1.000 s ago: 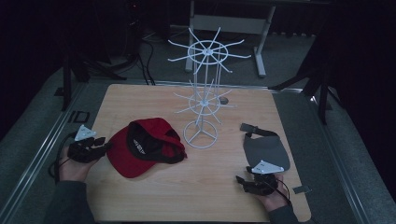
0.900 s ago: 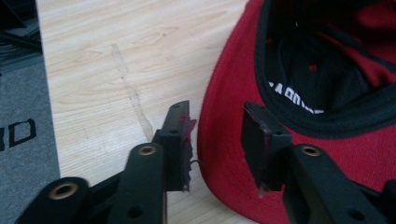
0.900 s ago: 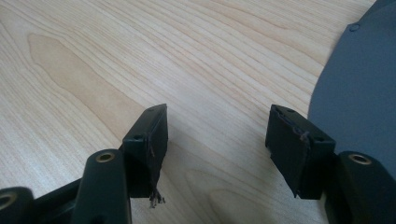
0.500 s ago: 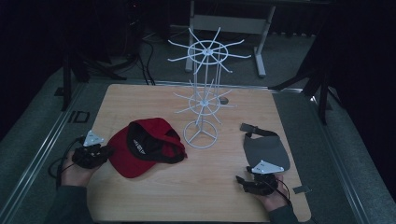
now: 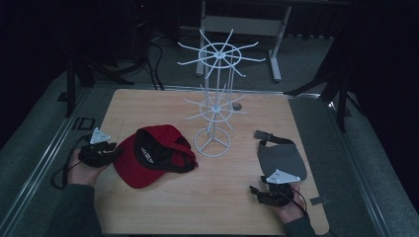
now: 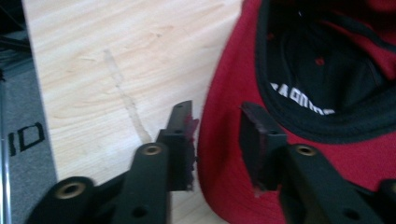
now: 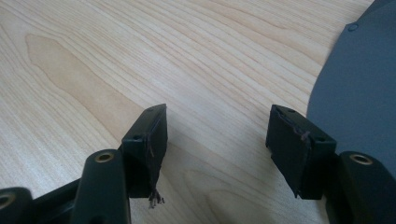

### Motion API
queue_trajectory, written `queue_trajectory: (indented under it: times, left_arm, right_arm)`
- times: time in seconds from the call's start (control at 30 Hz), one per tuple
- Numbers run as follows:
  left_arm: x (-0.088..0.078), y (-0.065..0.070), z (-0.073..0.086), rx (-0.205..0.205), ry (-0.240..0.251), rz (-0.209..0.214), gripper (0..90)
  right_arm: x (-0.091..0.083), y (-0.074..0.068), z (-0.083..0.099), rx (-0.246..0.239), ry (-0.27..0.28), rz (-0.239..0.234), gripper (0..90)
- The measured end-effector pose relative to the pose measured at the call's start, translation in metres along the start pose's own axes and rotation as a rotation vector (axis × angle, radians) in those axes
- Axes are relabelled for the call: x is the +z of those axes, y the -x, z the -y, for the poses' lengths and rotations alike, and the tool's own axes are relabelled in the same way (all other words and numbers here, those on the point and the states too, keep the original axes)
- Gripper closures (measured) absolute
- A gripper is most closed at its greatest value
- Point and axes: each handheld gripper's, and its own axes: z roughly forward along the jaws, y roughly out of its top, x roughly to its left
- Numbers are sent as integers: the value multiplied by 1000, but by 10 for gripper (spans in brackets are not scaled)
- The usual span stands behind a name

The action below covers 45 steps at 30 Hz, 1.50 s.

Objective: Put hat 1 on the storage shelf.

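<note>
From above, the whole wooden counter is showing. A red cap is lying upside down near the left edge, with its black inside facing up. A white wire rack is standing in the middle. A grey cap is lying flat near the right edge, with its strap pointing to the far side.

The left gripper view is looking close at the red cap. It is showing white letters on the black band inside, too blurry to read. It is also showing a pale streak on the wood.

The left gripper is sitting at the left edge of the counter, held in the left hand. Its fingers are spread a little way apart. The brim edge of the red cap is lying in the gap between them. One finger is over bare wood and the other is over the red brim. I cannot tell if they are touching the cap.

The right gripper view is showing bare wood grain between its fingers, which are spread wide. The grey cap is just beside the finger on that side.

The right gripper is sitting near the front right corner, held in the right hand. It is pointing toward the left edge. The left gripper is pointing toward the right edge, at the red cap.
</note>
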Motion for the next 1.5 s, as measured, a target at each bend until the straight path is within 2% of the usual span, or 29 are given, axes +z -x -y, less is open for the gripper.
queue_trajectory:
  times: [0.17, 0.3, 0.33, 0.5, 0.53, 0.57, 0.73, 0.77, 0.8, 0.93, 1.1, 1.5]
  left_arm:
    - [-10, 7, 7, -9, -8, 0, 748]
    - [-14, 16, 15, 2, -20, 10, 759]
    - [-16, 21, 20, -1, -27, 30, 761]
    - [-20, 29, 28, -6, -31, 71, 760]
    - [-21, 33, 30, -7, -34, 91, 757]
    - [-21, 33, 30, -7, -34, 91, 755]
    - [-23, 47, 27, 32, -37, 190, 744]
    - [-23, 47, 27, 32, -37, 190, 735]
    - [-22, 50, 25, 56, -41, 233, 727]
    - [-16, 50, 23, 68, -53, 231, 660]
    - [-3, 51, 16, 81, -80, 266, 604]
    - [7, 54, 17, 75, -134, 339, 584]
  right_arm:
    - [0, 0, 0, 0, 0, 0, 384]
    - [0, 0, 0, 0, 0, 0, 383]
    - [0, 0, 0, 0, 0, 0, 384]
    - [0, 0, 0, 0, 0, 1, 383]
    - [0, 0, 0, 2, -1, 1, 383]
    - [0, 0, 0, 1, 0, 1, 383]
    - [0, 0, 0, 0, 0, 1, 382]
    - [0, 0, 0, 0, 0, 1, 382]
    - [0, 0, 0, 0, 1, 1, 382]
    - [0, 0, 0, 0, 1, 1, 382]
    - [0, 0, 0, 1, 0, 1, 382]
    - [0, 0, 0, 1, 0, 0, 380]
